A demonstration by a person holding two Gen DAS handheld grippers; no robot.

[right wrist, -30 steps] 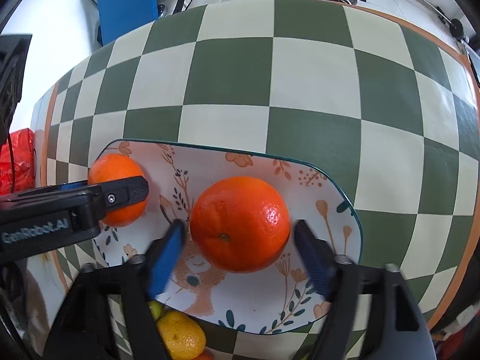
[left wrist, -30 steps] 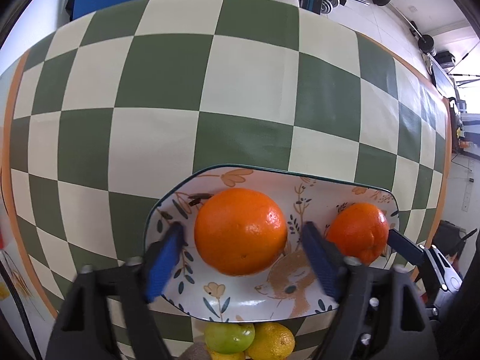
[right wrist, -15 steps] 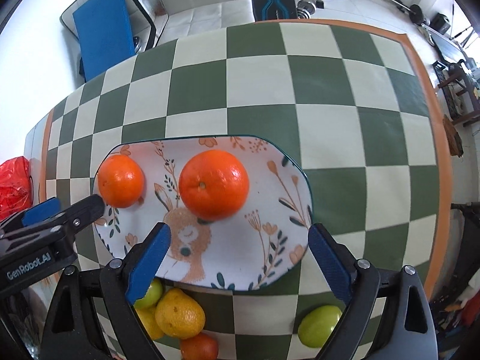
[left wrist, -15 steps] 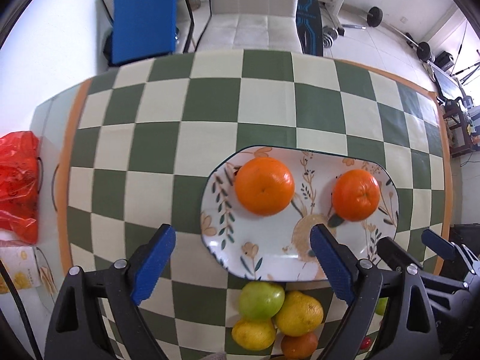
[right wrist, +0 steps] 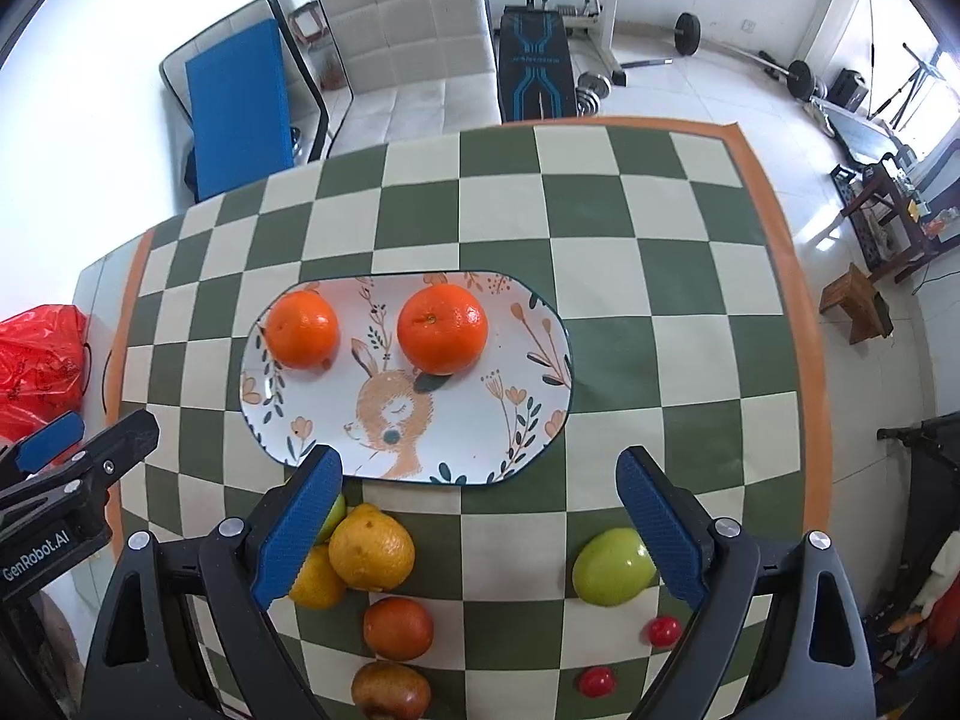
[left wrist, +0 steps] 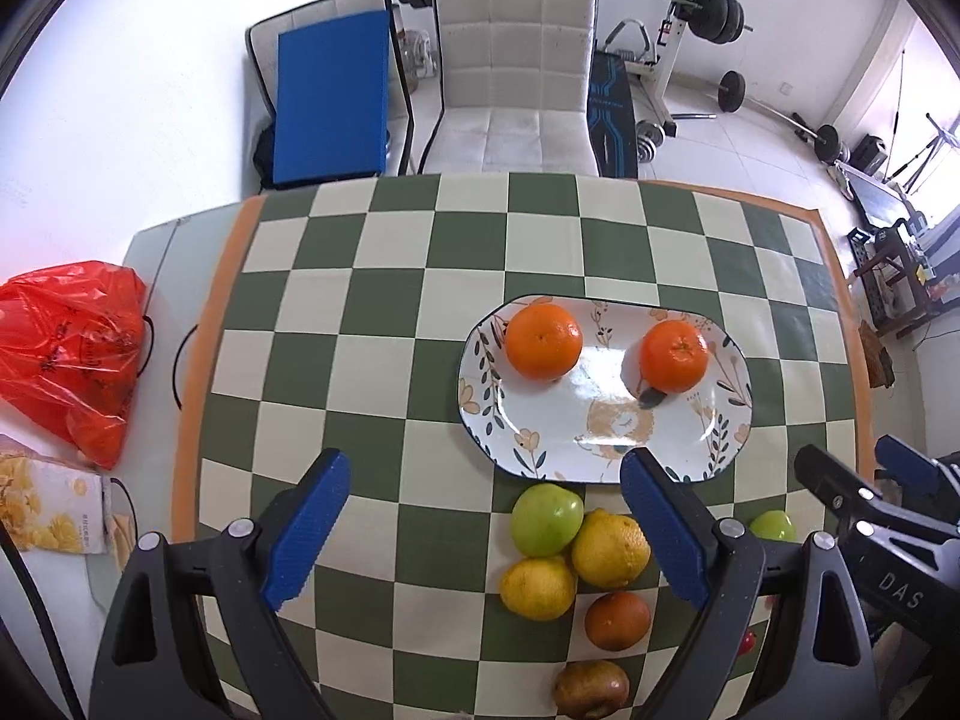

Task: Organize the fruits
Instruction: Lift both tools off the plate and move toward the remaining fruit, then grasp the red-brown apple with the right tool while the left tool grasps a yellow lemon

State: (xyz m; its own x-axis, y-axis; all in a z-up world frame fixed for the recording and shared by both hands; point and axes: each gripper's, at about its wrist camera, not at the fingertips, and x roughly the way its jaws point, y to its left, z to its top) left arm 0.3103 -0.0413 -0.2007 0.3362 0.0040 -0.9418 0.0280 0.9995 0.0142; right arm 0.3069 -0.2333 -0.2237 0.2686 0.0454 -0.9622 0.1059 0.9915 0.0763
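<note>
Left wrist view: looks from high above the near edge of the counter (left wrist: 384,312), steeply down and forward past the left gripper (left wrist: 480,531) toward the chair (left wrist: 516,84).
Right wrist view: same height and heading, set further right, past the right gripper (right wrist: 480,525).
Nearness: both well above the counter.
Shared: the plate (left wrist: 600,438) (right wrist: 456,450), both oranges, the loose fruit, the chair.
</note>
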